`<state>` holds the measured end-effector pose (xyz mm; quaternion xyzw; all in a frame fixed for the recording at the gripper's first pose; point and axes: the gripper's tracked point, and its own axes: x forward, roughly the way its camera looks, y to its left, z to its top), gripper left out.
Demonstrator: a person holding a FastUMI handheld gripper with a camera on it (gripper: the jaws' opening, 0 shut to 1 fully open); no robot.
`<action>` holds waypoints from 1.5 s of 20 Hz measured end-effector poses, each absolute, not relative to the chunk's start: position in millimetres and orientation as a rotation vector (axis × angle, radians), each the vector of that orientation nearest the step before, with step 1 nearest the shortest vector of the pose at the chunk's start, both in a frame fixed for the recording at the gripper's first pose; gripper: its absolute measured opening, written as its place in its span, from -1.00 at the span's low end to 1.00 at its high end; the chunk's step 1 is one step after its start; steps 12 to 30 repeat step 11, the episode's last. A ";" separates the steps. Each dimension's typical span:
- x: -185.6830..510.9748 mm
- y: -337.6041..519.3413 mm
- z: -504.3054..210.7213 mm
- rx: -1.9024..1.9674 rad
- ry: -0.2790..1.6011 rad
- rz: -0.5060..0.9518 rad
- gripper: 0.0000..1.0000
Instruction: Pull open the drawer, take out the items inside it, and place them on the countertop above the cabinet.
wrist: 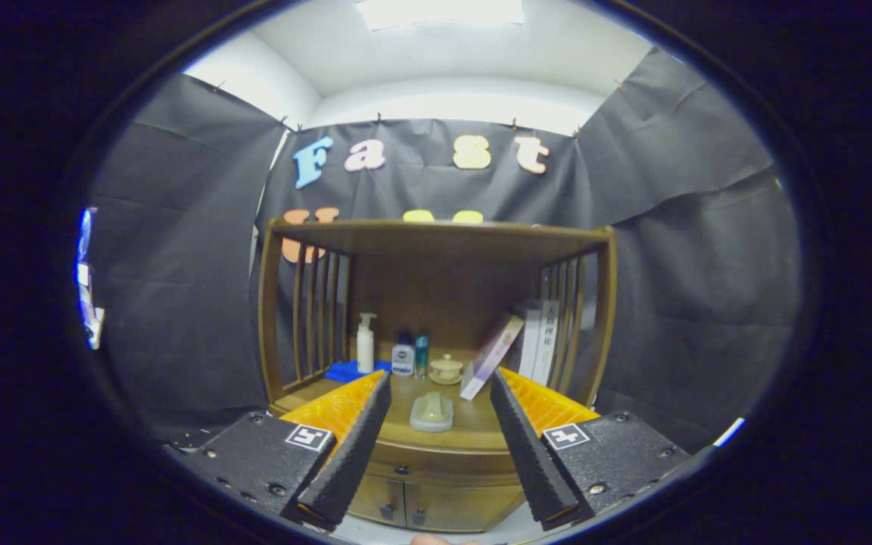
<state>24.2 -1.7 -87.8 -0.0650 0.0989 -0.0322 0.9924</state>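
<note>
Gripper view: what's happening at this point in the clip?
The handheld tool is open and empty, held in front of a small wooden cabinet. The drawers below its countertop look shut, so pulling has not begun. On the countertop, seen between the fingers, lies a pale soap-dish-like item; farther back stand a white pump bottle, two small bottles, a lidded cup and leaning books.

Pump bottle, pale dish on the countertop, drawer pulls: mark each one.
Pump bottle (365, 344): gripper view, on the white body below the pump.
Pale dish (431, 412): gripper view, on its middle, between the open fingers of the hand-held gripper (436, 511).
Drawer pulls (387, 512): gripper view, on the left pull.
</note>
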 end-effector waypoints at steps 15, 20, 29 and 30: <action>-24.9 -4.8 0.6 -0.129 0.115 -0.046 0.97; -24.9 -4.8 0.6 -0.129 0.115 -0.046 0.97; -24.9 -4.8 0.6 -0.129 0.115 -0.046 0.97; -24.9 -4.8 0.6 -0.129 0.115 -0.046 0.97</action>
